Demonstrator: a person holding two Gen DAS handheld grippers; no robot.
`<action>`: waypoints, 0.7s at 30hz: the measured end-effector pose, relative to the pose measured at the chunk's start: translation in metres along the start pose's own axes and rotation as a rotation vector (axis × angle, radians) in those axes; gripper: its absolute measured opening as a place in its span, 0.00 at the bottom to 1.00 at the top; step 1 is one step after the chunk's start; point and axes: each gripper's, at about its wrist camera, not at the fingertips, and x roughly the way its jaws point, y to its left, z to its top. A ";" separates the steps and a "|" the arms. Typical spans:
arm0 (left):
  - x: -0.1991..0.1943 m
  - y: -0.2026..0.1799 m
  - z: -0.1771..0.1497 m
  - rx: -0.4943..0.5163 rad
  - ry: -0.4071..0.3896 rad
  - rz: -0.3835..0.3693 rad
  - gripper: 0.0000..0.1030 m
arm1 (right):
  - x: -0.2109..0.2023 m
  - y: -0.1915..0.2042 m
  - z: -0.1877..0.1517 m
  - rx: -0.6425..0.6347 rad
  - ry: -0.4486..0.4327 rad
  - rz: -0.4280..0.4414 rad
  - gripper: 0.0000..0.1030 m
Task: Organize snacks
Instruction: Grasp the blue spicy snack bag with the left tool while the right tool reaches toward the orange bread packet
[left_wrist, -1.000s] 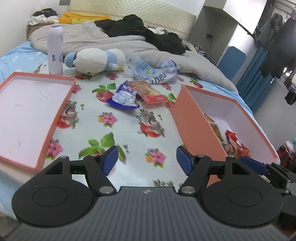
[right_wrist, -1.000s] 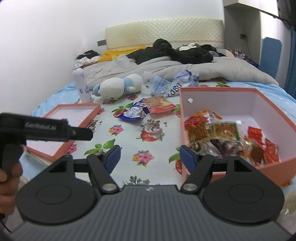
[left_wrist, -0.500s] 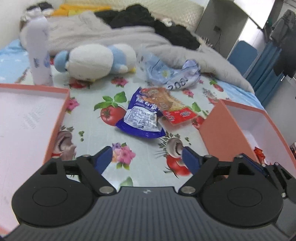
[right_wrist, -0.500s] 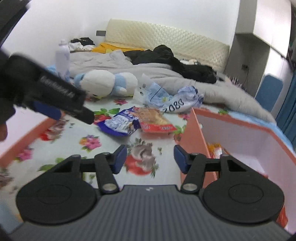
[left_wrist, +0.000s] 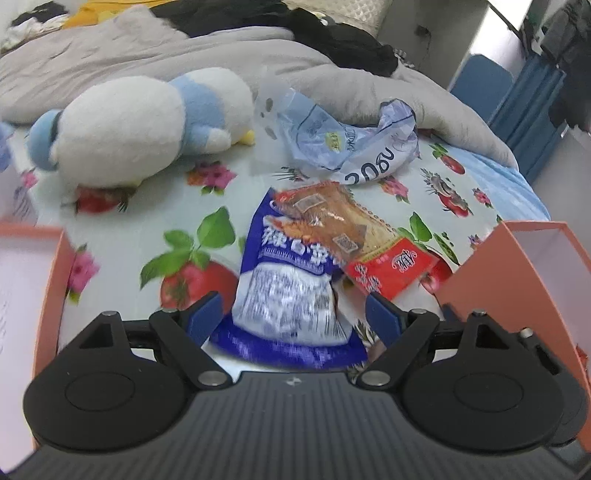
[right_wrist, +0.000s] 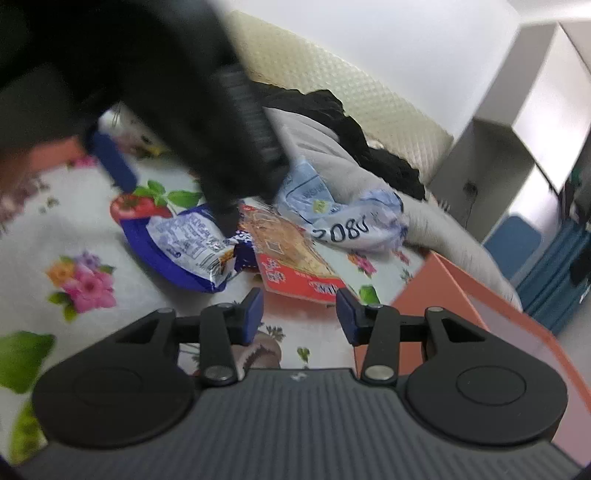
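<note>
my left gripper (left_wrist: 293, 314) is spread wide over the blue-and-white snack packet (left_wrist: 291, 288), its jaws having just been opening; the packet's near end lies between the pads but they don't press on it, so nothing is held yet. i judge i've come in this way to straddle its width before closing. just ahead of it, overlapping its far right corner, lies the red-and-orange snack packet (left_wrist: 354, 236), so i'd want to lift the blue one without dragging the other. my right gripper (right_wrist: 299, 312) has just been narrowing its jaws, yet they're apart and bare, with that red packet (right_wrist: 295, 258) just ahead of its tips, probably its own target. to the right of both grippers stands the orange box (left_wrist: 491, 273), white inside; from here its contents are hidden. to the left of my left gripper is the shallower orange tray (left_wrist: 51, 280), and the part i can see holds nothing. beyond the packets lie a crumpled plastic bag (left_wrist: 351, 147) and a plush toy (left_wrist: 136, 122).
</note>
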 end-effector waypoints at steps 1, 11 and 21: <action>0.004 0.000 0.003 0.013 -0.001 0.003 0.85 | 0.004 0.005 0.000 -0.021 0.001 -0.002 0.35; 0.044 0.002 0.010 0.076 0.061 -0.010 0.83 | 0.036 0.026 0.001 -0.173 -0.003 -0.039 0.35; 0.045 0.003 0.000 0.094 0.072 -0.023 0.56 | 0.048 0.013 0.005 -0.140 0.047 0.003 0.05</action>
